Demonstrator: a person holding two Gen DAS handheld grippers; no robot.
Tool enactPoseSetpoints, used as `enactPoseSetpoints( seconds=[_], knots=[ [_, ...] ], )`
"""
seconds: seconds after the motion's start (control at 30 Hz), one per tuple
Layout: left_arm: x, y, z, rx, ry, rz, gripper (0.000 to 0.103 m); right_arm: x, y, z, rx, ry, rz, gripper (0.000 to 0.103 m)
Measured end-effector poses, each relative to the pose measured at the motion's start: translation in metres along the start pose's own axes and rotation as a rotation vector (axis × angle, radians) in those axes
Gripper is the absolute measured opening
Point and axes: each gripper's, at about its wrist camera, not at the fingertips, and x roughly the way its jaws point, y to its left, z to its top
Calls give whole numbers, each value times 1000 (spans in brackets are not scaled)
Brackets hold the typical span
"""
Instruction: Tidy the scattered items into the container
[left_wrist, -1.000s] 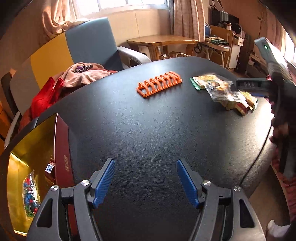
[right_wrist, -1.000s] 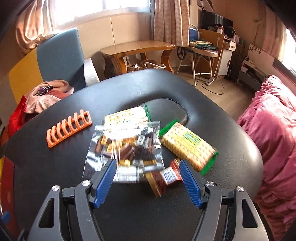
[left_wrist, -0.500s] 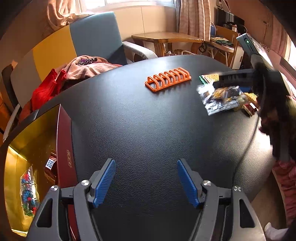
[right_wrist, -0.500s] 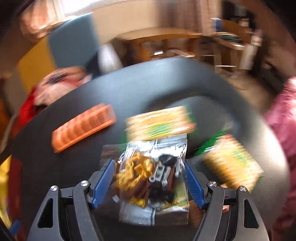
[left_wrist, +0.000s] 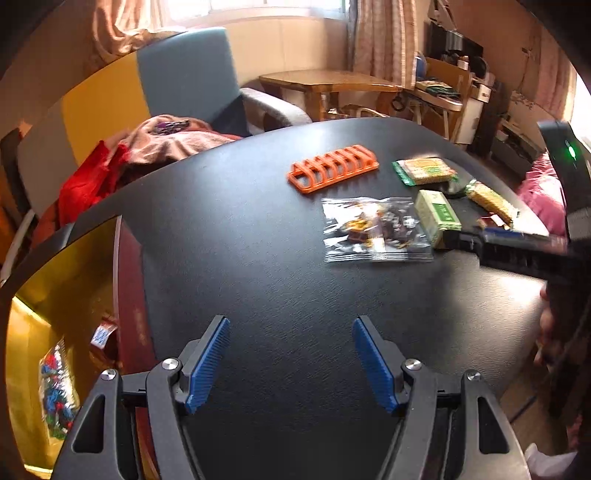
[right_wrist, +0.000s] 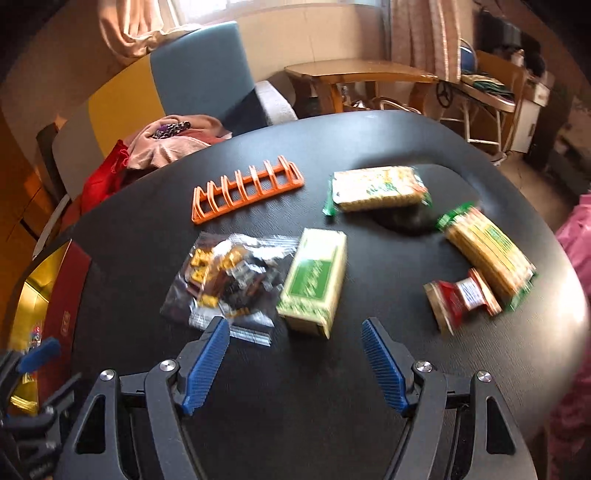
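Tongs on the right (right_wrist: 293, 356) sit nearest, blue pads wide apart with nothing between them; half a second ago they had the clear bag of little bricks (right_wrist: 231, 280) squeezed between the pads, and now that bag lies flat on the black bench (right_wrist: 332, 424), just past the left pad. Right beside the bag lies a green and cream box (right_wrist: 314, 280), which was hidden under the bag before. Farther right lie a small red packet (right_wrist: 458, 299) and a long yellow cracker pack (right_wrist: 487, 251), close together. Behind them sits another cracker pack (right_wrist: 376, 188), and to its left the orange rack (right_wrist: 245, 188), in the same spot as a second ago. The left tongs (left_wrist: 290, 363) are let go too, empty, hanging over bare bench just as before. The red and gold container (left_wrist: 74, 295) sits low at the bench's left edge, with one bag of colored bricks (left_wrist: 55, 387) already inside. The bench things are well apart from the container.
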Motion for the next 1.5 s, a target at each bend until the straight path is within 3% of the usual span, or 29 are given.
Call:
enactPoseSetpoints(
  seconds=[0.3, 0.6, 0.83, 1.1, 1.23, 1.33, 1.5],
  knots=[
    [17, -10, 34, -5, 18, -87, 70, -20, -11, -34, 58, -4, -38, 77],
    [53, -16, 75, -53, 57, -213, 69, -26, -3, -38, 37, -39, -63, 77],
    [77, -41, 92, 42, 61, -228, 69, -23, -8, -34, 34, -50, -87, 78],
    [108, -42, 95, 71, 113, -249, 68, -21, -15, -30, 44, -62, -103, 78],
    [114, -51, 96, 154, 111, -266, 69, -19, -16, -27, 41, -67, -108, 78],
    [117, -53, 100, 170, 104, -283, 71, -18, -16, -22, 33, -75, -111, 78],
    [130, -50, 103, 143, 143, -268, 87, -14, -14, -10, 10, -86, -108, 78]
  ],
)
